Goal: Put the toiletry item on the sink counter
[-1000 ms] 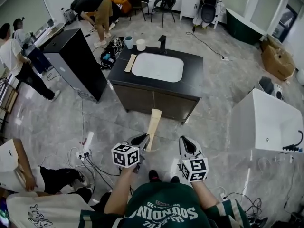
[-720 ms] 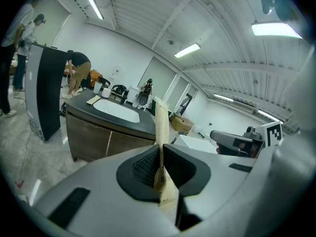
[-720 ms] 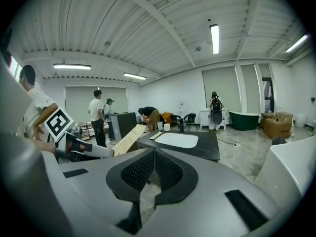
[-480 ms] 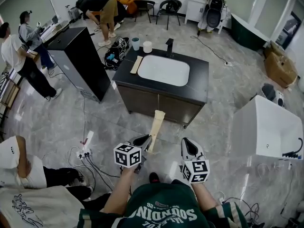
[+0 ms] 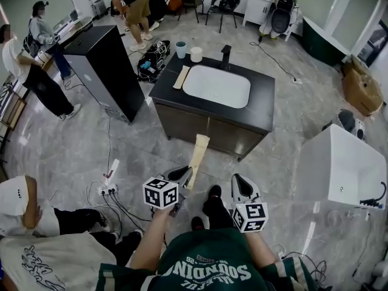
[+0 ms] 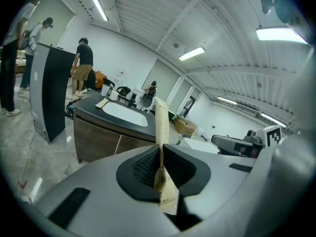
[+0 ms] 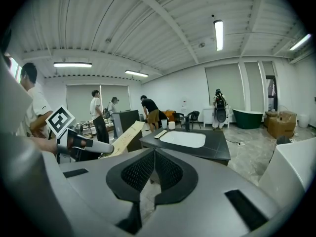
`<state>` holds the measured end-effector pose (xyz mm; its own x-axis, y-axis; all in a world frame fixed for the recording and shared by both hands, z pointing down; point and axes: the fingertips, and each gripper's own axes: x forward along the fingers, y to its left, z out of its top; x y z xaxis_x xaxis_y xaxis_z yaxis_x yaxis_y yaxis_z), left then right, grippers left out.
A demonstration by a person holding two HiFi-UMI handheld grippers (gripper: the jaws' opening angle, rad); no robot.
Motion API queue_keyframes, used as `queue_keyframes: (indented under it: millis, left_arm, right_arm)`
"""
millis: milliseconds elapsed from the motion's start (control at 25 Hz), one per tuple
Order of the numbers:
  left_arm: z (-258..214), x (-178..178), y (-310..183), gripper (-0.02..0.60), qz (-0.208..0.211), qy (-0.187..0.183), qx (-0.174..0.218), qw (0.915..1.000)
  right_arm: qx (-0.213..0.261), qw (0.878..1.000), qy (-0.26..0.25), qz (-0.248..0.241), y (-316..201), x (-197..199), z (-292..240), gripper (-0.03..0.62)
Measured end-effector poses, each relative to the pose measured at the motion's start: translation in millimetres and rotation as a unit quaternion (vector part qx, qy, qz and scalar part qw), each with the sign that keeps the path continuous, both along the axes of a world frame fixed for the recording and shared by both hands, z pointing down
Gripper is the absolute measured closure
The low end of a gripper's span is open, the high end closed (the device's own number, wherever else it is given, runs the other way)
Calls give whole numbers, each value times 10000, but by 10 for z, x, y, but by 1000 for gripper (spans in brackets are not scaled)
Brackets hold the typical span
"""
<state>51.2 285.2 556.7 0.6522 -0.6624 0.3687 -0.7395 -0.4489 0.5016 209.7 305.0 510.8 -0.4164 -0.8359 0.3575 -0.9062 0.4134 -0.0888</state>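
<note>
Sink counter [image 5: 264, 110] ahead, left gripper [image 5: 183, 174] tight on toiletry box [image 5: 197, 152] lengthwise toward it, right gripper [image 5: 238, 179] closed.

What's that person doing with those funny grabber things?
A person holds a grabber in each hand and faces a bathroom sink counter across the floor. The left gripper is shut on a long tan toiletry packet, which sticks out toward the sink. The right gripper is shut and holds nothing. The packet has not reached the counter yet. Another tan packet, two cups and a black faucet already sit on the counter beside the white basin.
</note>
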Motion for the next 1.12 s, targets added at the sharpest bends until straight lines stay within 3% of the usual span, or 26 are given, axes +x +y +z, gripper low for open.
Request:
queue_keyframes:
  millis: [440,1120]
  left_arm:
    - [163,-202,-668,546,-163,-74,-77,9998]
    - [146,-283,-2946,546,-277,-176,-100,9994]
  right_arm:
    - [-57,9998,-98,-174,-800,-180,180,553]
    - [-14,9992,-272,-309,-3162,-276,111,553]
